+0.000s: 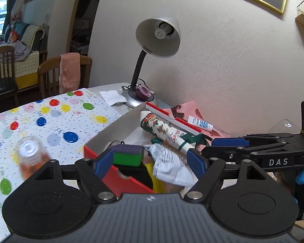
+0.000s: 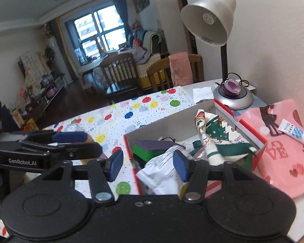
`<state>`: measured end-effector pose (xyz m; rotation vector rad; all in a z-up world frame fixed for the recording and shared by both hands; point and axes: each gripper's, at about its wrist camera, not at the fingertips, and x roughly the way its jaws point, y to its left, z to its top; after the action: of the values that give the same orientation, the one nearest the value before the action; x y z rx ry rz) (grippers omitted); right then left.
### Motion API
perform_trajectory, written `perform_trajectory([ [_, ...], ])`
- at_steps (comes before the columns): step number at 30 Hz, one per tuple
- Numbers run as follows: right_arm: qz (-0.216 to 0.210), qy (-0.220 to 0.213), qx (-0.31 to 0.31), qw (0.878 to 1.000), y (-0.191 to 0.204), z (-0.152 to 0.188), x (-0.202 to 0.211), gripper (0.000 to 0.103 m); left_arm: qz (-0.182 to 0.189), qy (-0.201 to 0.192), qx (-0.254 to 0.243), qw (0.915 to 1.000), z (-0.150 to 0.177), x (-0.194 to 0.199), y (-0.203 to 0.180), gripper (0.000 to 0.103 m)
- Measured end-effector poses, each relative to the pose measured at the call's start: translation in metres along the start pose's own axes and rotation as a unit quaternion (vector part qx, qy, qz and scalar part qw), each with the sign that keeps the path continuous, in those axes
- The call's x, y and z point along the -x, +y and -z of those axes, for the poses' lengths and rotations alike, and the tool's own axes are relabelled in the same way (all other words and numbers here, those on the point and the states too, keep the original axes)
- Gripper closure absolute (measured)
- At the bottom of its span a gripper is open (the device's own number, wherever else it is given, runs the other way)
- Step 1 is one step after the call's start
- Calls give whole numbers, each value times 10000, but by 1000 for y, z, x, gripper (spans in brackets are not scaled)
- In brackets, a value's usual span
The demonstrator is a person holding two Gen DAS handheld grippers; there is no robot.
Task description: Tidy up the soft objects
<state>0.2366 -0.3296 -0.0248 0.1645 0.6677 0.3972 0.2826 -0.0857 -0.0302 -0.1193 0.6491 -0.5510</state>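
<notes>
While I hold both tools above the box, the left wrist view shows my left gripper [image 1: 150, 160] with its blue pads spread wide and nothing between them, poised over the red-walled cardboard box [image 1: 111, 133]. Inside lie a green sponge with a purple scouring face [image 1: 127, 155], a crumpled white packet [image 1: 170, 164] and a rolled Christmas-print cloth [image 1: 164, 131], all yielding, easily creased items. A clear bottle [image 1: 30, 156], hard and blurred, lies on the balloon-print tablecloth [image 1: 50, 119] outside the box. From the right wrist view, my right gripper [image 2: 149, 167] also stands with its pads apart and empty, directly above the white packet [image 2: 162, 174]; the sponge [image 2: 150, 149] sits just beyond, the cloth roll [image 2: 212, 137] to the right. A pink "LOVE" bag [image 2: 279, 154] carrying a small tube [image 2: 293, 131] lies flat beside the box. I judge an item has been deposited, so the soft goods are largely gathered; the next move calls for choosing another soft piece still outside the box, with a gentle, broad pinch.
</notes>
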Motion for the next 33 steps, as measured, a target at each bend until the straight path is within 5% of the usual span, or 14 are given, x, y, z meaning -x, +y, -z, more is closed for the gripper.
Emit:
perform_trajectory([
  [8,266,-515,71,9983,53,25,24,40,-341,-205,-129,9991,22,60,10,24],
  [22,359,-814,186,9959,121,66,43,24,-830,-337,-1,9960,60,136,24,18],
  [26,424,-925,233,9945,131,75,46,18,-1003,-413,20,9941,68,153,28,3],
  [33,527,-1066,260,9926,148,88,52,5,-1026,-447,57,9937,82,173,30,1],
])
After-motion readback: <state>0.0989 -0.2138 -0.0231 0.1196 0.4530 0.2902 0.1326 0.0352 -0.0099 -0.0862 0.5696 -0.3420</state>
